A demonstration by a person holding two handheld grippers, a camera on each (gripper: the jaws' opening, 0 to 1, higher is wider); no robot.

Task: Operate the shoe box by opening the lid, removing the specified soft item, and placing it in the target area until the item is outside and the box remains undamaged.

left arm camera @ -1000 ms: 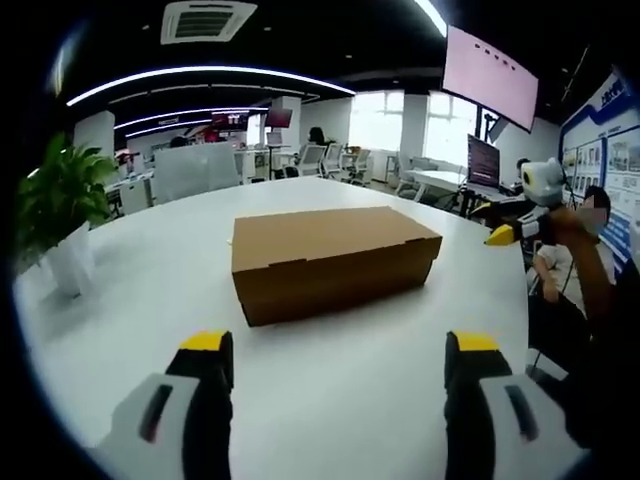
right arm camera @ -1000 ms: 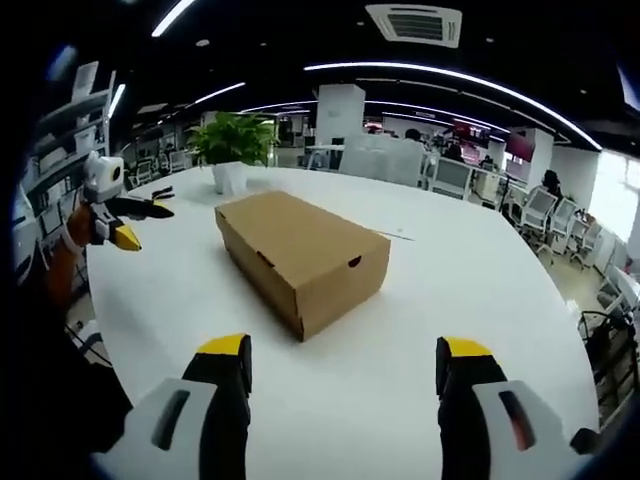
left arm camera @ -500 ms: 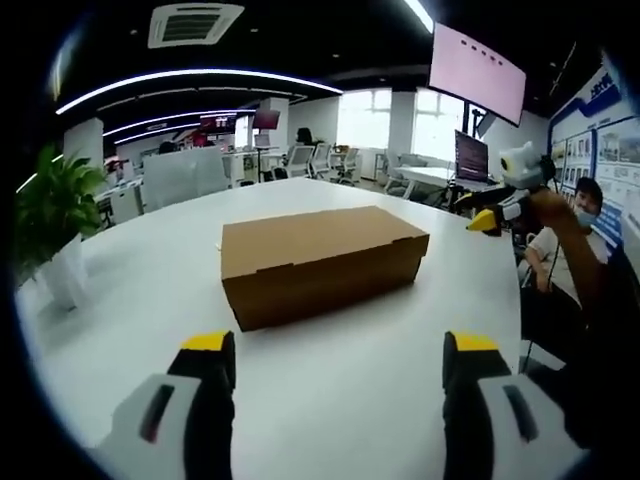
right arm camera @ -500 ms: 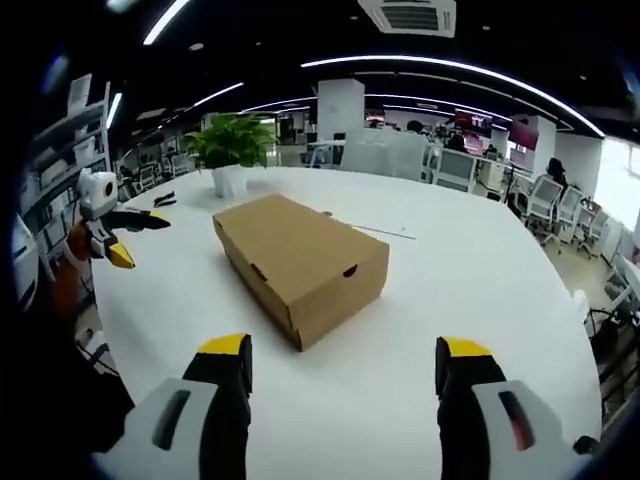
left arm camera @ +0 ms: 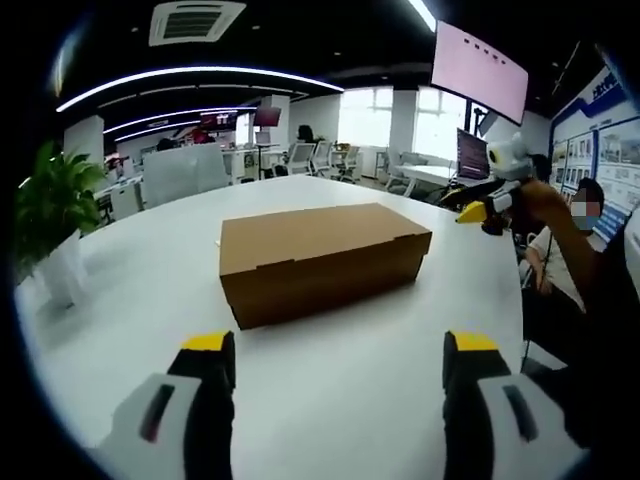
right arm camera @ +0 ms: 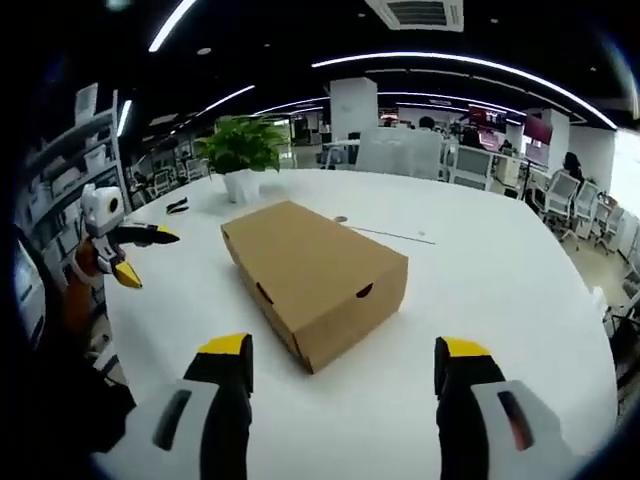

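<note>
shoe box point(left arm camera: 322, 260) closed, mid white table point(left arm camera: 130, 300) | we hold left gripper point(left arm camera: 340, 372) facing its long side, right gripper point(right arm camera: 340, 375) facing a corner | both spread, empty, apart from it, neither clearly nearer

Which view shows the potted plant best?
The right gripper view: the potted plant stands whole on the table, behind the closed box. In the left gripper view, the plant sits at the picture's left edge, partly cut off.
</note>
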